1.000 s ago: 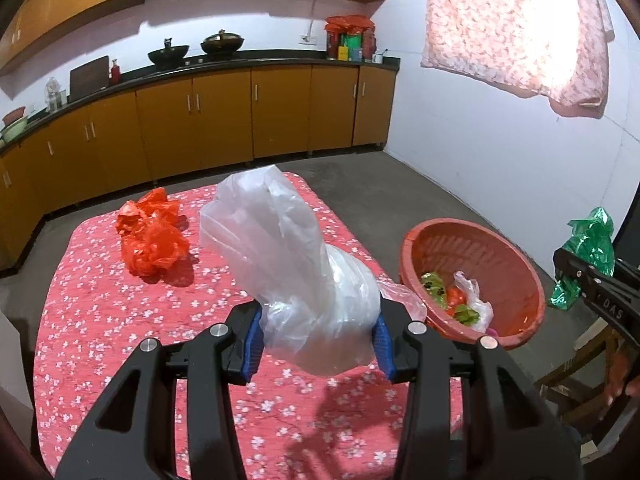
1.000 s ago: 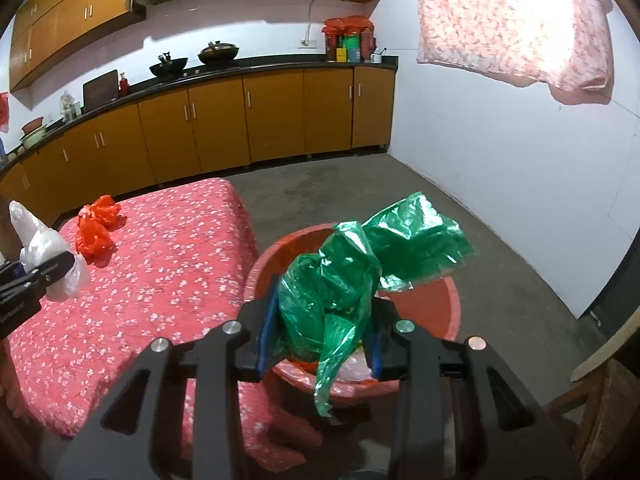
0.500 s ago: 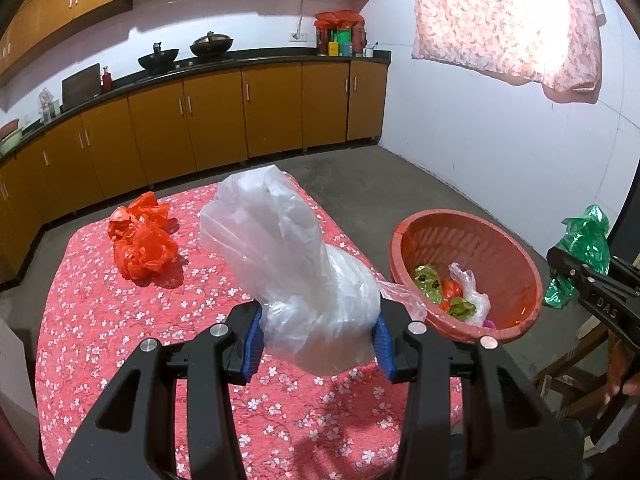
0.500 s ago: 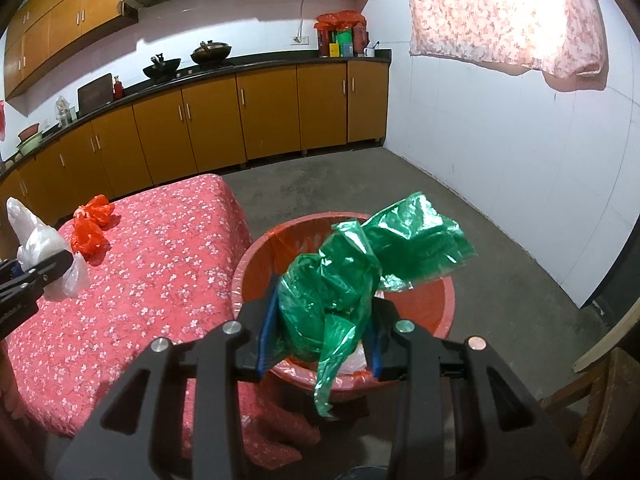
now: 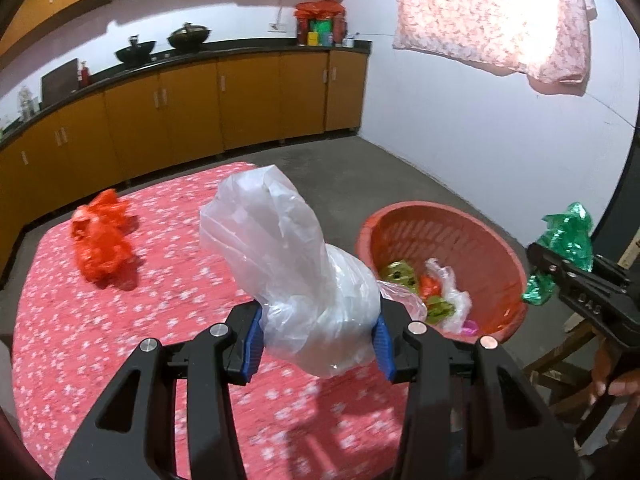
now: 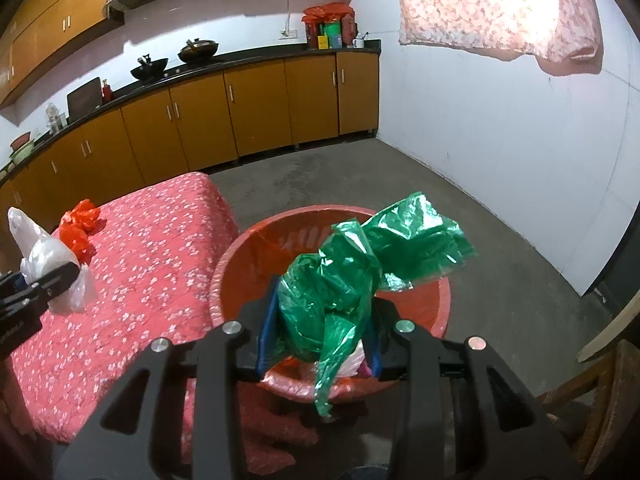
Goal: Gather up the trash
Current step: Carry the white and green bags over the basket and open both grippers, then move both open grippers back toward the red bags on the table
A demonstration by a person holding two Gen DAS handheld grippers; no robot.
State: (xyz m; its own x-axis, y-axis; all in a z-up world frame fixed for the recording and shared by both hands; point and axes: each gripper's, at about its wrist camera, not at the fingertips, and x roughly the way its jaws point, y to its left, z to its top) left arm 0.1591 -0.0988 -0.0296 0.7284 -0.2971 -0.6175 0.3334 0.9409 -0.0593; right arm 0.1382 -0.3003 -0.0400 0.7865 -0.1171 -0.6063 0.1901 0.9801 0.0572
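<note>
Our left gripper (image 5: 318,336) has its jaws clenched on a clear plastic bag (image 5: 296,268), held above the counter (image 5: 120,340) with its red flowered cloth, near the edge beside the red basket (image 5: 500,248). Our right gripper (image 6: 320,332) has its jaws clamped on a crumpled green plastic bag (image 6: 344,280), held above the basket's near rim. A red plastic bag (image 5: 102,240) lies on the far side of the counter, and the basket already holds several scraps of trash (image 5: 436,292).

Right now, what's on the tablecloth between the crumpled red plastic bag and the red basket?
In the right wrist view, only bare floral tablecloth lies between the crumpled red plastic bag and the red basket.
</note>
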